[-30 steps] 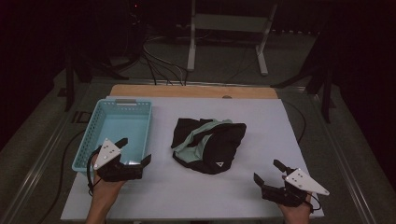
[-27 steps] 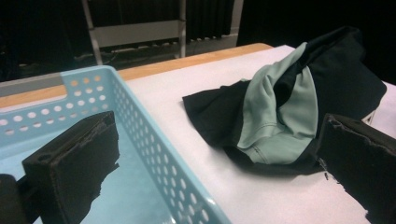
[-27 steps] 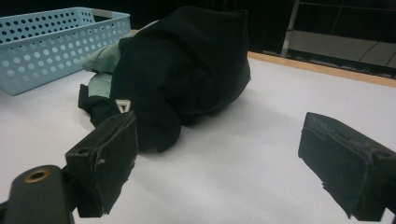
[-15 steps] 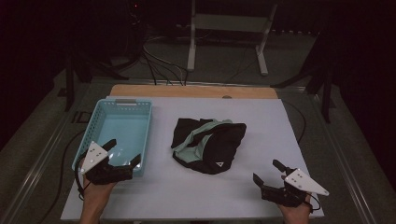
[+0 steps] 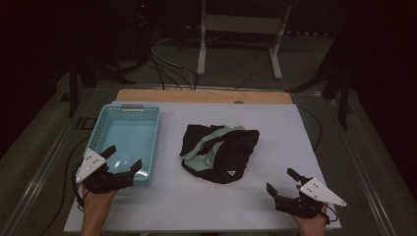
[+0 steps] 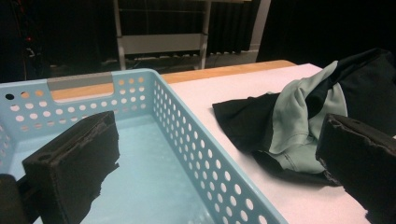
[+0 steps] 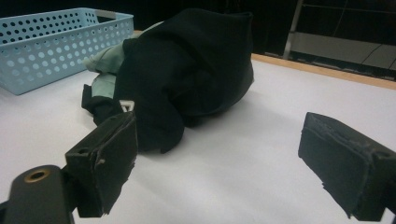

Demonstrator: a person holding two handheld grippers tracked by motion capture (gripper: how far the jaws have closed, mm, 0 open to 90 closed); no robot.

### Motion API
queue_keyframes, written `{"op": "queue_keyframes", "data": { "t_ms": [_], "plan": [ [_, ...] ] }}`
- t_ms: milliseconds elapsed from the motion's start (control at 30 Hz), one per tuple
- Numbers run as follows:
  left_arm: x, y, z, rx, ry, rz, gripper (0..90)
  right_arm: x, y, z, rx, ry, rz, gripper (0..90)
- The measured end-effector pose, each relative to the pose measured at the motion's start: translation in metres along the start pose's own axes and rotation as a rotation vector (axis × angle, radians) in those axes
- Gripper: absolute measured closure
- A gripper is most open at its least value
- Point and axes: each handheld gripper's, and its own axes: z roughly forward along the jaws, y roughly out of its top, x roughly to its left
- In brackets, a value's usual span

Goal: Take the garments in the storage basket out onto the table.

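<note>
A crumpled black and mint-green garment [image 5: 221, 152] lies in the middle of the white table [image 5: 275, 128]. To its left stands a light blue perforated basket [image 5: 134, 107] with nothing inside. My left gripper [image 5: 124, 156] hangs open over the basket's near end. In the left gripper view its jaws [image 6: 219, 130] straddle the basket's right wall [image 6: 187, 135], and the garment [image 6: 299, 112] lies beyond to the right. My right gripper [image 5: 280, 180] is open and low at the table's near right corner. It faces the garment [image 7: 196, 60], with the basket [image 7: 51, 42] behind.
A wooden strip [image 5: 206, 96] runs along the table's far edge. Behind it on the dark floor are a metal stand [image 5: 241, 29] and cables [image 5: 167, 64]. Bare white surface lies between the garment and my right gripper.
My left gripper has drifted a little to the left along the basket's near end, still open. The right gripper, garment and basket have stayed put.
</note>
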Motion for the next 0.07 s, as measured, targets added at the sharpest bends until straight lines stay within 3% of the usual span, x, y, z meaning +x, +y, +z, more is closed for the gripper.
{"op": "queue_keyframes", "data": {
  "t_ms": [67],
  "plan": [
    [0.0001,-0.0002,0.0002,0.001,0.002,-0.001,0.1,-0.0005,-0.0001,0.0000,0.000,-0.001,0.001,11.7]
  ]
}}
